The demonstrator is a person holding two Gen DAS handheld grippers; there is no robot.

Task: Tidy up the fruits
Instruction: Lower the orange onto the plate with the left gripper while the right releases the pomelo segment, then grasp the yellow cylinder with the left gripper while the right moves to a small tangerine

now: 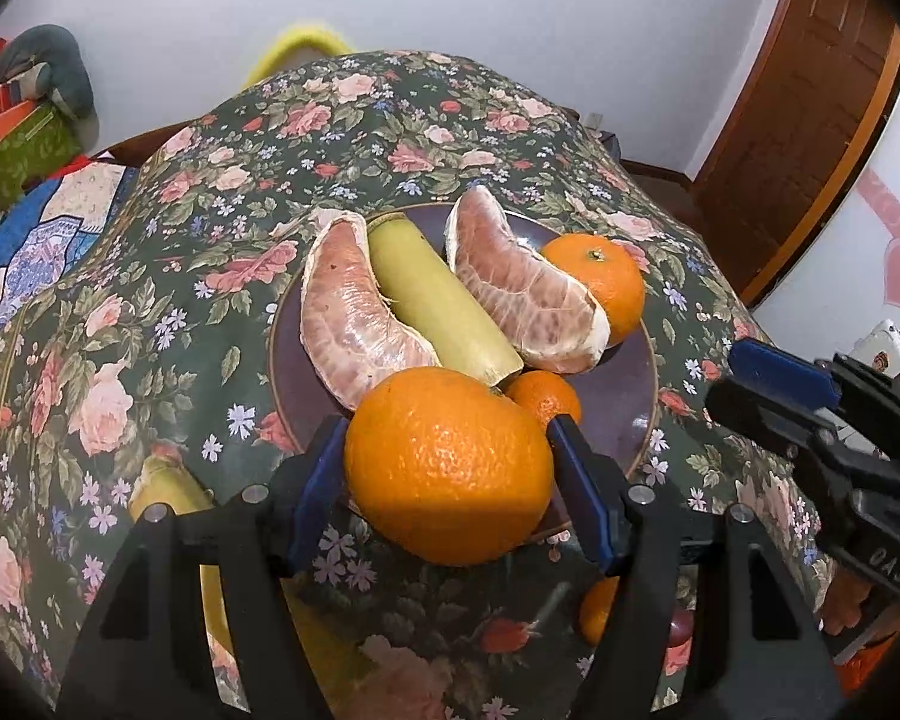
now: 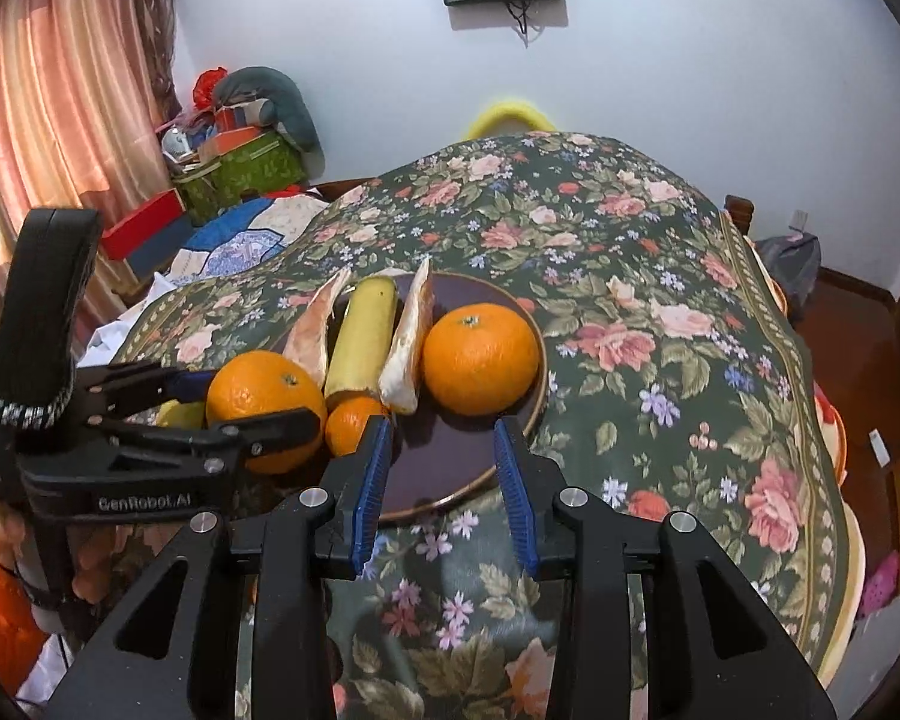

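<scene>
orange (image 1: 447, 468) clamped in left tool (image 1: 447, 450); right tool (image 2: 444, 492) empty

Orange oranges (image 1: 450, 462); dark purple plate (image 2: 450, 468); green floral tablecloth (image 2: 660, 312).

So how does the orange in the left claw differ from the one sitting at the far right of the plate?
The held orange is clamped between the left gripper pads at the plate's near rim; the far-right orange rests free on the plate, beside a pomelo wedge. The free one shows its stem end up; the held one's sits sideways. Both are round, whole and unpeeled.
</scene>
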